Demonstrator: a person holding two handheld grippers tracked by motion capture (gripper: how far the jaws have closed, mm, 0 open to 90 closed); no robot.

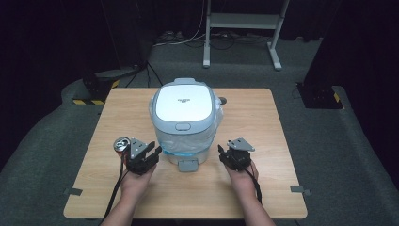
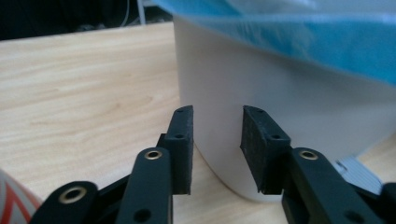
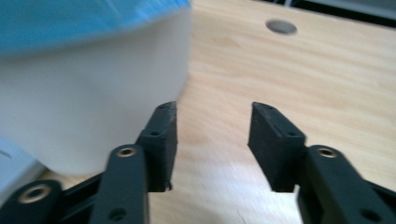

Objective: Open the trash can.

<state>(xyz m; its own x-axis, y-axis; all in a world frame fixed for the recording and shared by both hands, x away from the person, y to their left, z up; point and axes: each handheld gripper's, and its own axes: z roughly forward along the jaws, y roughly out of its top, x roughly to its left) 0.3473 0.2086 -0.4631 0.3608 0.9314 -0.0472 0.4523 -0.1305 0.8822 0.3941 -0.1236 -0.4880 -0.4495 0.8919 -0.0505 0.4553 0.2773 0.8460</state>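
I have the bin (image 1: 186,125) at table centre between my two claws, left claw (image 1: 157,150) at its 8 o'clock and right claw (image 1: 220,149) at its 4 o'clock, both open and empty, equally near, pedal (image 1: 188,165) at 6.

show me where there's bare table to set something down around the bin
Bare wood runs along the table's right edge, along the near edge behind both hands, and in the far left corner. It is crowded in front of the pedal bin: its pedal, the can, the left gripper and the right gripper sit close there.
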